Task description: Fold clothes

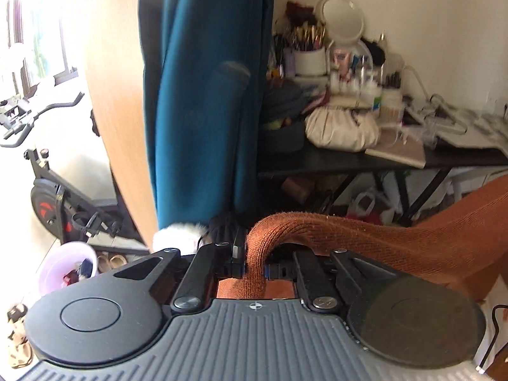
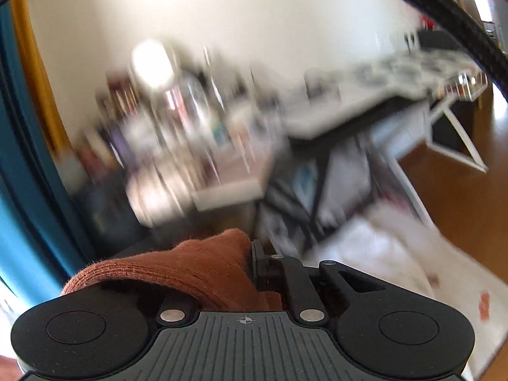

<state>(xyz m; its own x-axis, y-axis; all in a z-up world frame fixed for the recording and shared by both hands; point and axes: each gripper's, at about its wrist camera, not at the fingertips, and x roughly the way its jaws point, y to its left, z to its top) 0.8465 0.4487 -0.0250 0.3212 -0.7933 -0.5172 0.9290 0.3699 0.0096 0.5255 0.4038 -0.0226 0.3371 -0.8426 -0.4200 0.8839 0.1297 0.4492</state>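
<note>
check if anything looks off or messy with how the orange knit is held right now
Nothing looks damaged. The orange knit garment is bunched into a roll where the left gripper pinches it, and it drapes over one side of the right gripper, hiding that finger. The right wrist view is too blurred to judge more.

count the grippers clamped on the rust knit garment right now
2. The left gripper is shut on the rust knit garment, which drapes off to the right. The right gripper is shut on another part of it, bunched over its left finger.
</note>
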